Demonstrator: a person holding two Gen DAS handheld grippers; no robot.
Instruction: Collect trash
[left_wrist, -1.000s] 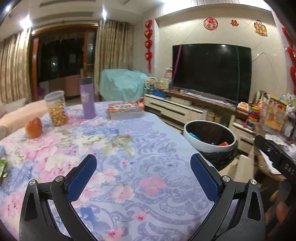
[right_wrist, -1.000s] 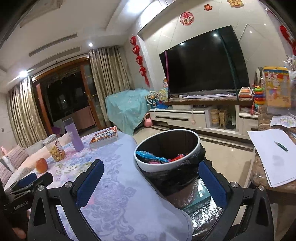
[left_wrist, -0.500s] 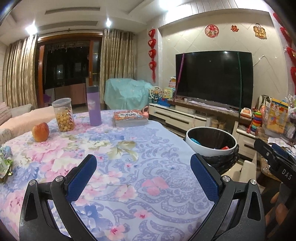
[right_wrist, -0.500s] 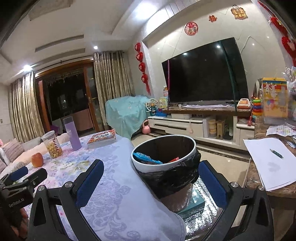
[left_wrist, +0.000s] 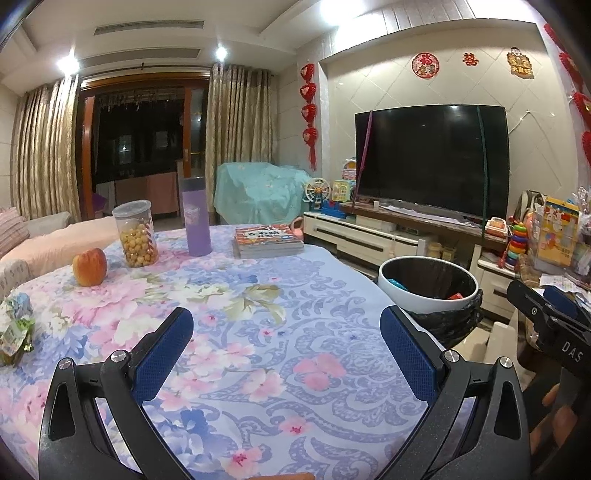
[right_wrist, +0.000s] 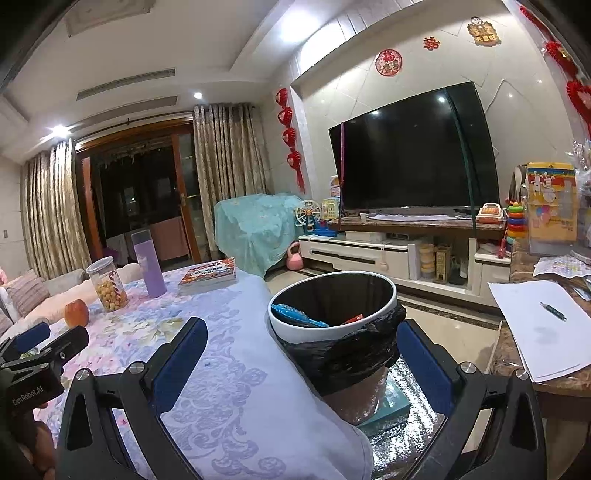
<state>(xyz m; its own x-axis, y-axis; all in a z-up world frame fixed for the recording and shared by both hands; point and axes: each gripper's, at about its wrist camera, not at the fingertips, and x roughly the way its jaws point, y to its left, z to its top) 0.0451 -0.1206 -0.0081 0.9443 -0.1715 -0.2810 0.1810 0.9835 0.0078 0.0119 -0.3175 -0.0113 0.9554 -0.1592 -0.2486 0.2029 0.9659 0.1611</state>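
Left gripper (left_wrist: 286, 354) and right gripper (right_wrist: 301, 360) both hang spread and empty over the table (left_wrist: 258, 314). A wrapper (left_wrist: 14, 332) lies at nine o'clock; the bin (right_wrist: 332, 325) stands beside the table's edge at two o'clock.

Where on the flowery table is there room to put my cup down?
The big bare patch of the tablecloth lies in front of the left gripper, between the crumpled wrapper and the trash bin. The far end is crowded: apple, snack jar, purple bottle, books.
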